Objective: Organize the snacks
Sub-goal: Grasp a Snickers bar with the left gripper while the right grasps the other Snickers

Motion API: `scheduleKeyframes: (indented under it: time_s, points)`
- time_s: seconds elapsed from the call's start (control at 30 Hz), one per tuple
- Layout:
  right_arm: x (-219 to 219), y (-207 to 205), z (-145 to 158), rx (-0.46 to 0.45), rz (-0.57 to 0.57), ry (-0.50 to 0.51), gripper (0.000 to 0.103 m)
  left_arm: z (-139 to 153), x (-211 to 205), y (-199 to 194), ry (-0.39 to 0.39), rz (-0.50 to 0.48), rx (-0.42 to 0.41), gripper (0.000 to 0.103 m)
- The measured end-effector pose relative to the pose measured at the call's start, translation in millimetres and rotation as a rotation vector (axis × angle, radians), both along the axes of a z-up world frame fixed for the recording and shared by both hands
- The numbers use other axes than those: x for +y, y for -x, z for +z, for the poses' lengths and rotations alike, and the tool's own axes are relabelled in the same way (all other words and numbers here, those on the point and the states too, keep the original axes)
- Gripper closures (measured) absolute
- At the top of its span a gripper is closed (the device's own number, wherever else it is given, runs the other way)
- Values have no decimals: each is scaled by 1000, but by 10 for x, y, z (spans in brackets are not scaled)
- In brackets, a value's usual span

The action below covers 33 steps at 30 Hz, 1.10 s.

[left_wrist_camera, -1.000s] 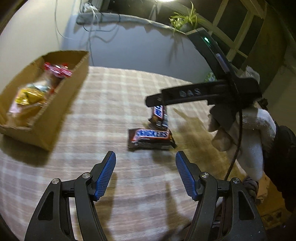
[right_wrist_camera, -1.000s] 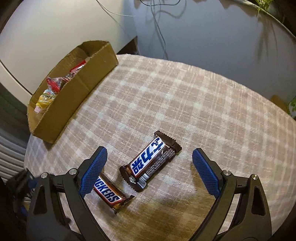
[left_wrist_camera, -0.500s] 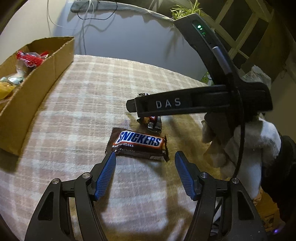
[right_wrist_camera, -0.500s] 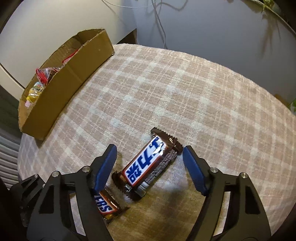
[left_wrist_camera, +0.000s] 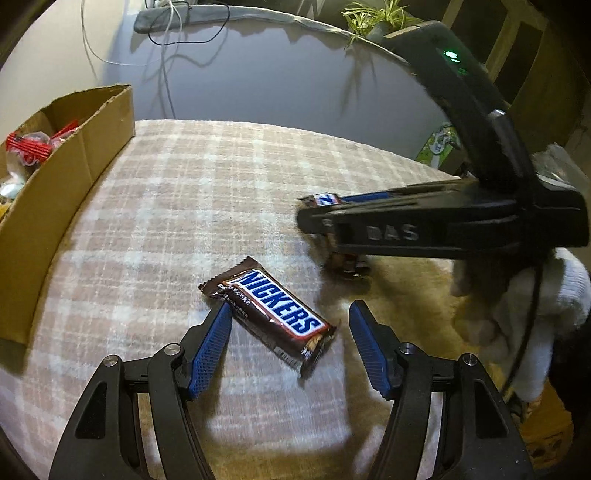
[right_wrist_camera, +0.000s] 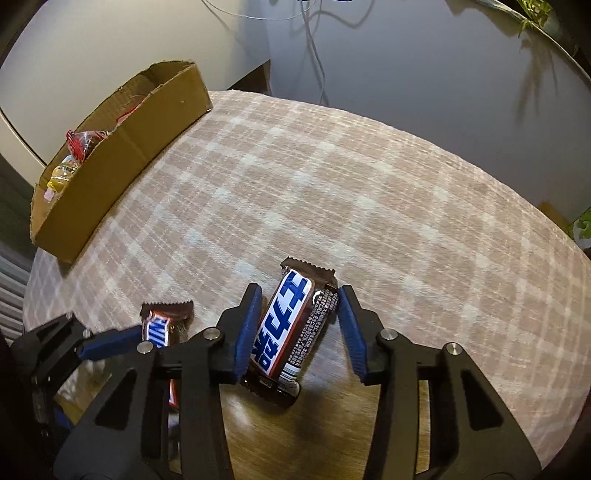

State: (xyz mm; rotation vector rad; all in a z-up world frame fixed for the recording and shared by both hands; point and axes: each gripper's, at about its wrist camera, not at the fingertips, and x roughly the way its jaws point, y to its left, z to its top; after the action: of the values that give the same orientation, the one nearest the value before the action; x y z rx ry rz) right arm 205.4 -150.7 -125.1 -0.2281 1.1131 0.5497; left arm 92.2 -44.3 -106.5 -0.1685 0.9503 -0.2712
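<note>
A brown Snickers bar (left_wrist_camera: 269,313) lies on the plaid tablecloth between the open blue pads of my left gripper (left_wrist_camera: 290,326); the left pad touches its corner. A second Snickers bar (right_wrist_camera: 291,332) sits between the pads of my right gripper (right_wrist_camera: 300,310), which has closed in around it; the left pad touches it and a small gap shows at the right pad. In the left wrist view the right gripper (left_wrist_camera: 424,229) hangs over that bar (left_wrist_camera: 325,199). A cardboard box (left_wrist_camera: 62,192) with several wrapped snacks stands at the left (right_wrist_camera: 122,155).
The round table (right_wrist_camera: 369,192) has a plaid cloth. Its bare wooden edge (right_wrist_camera: 332,424) shows near the grippers. A grey wall with cables and a potted plant (left_wrist_camera: 373,18) stand behind it. A white-gloved hand (left_wrist_camera: 517,314) holds the right gripper.
Both grippers moved down and forward over their bars. The right gripper's jaws narrowed around its bar. The left gripper stayed open and its bar now lies between the pads.
</note>
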Motion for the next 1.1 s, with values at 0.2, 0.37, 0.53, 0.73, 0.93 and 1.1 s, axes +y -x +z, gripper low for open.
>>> scheduleKeyframes:
  time_s: [0.2,0.37,0.53,0.73,0.93,1.1]
  points:
    - [-165,32,1,-11,0,-7,59,-23,-24,-69,-64,9,-19,53]
    - [-231,122,1,-39,8,18,56,-27,6,-123,-88,14,-23,68]
    - [-272,208,-3,-63,3,43,55,-38,35,-131,-99,14,-31,76]
    - [-365,302,-19,-85,-14,77,49,-34,39,-87,-96,15,-35,76]
    - [-388,411,-4,-105,-6,78,74,-8,89,-66,-78,31,-46,76]
    - [-355,432,34,-112,-11,64,73,90,151,-16,-68,38,-65,76]
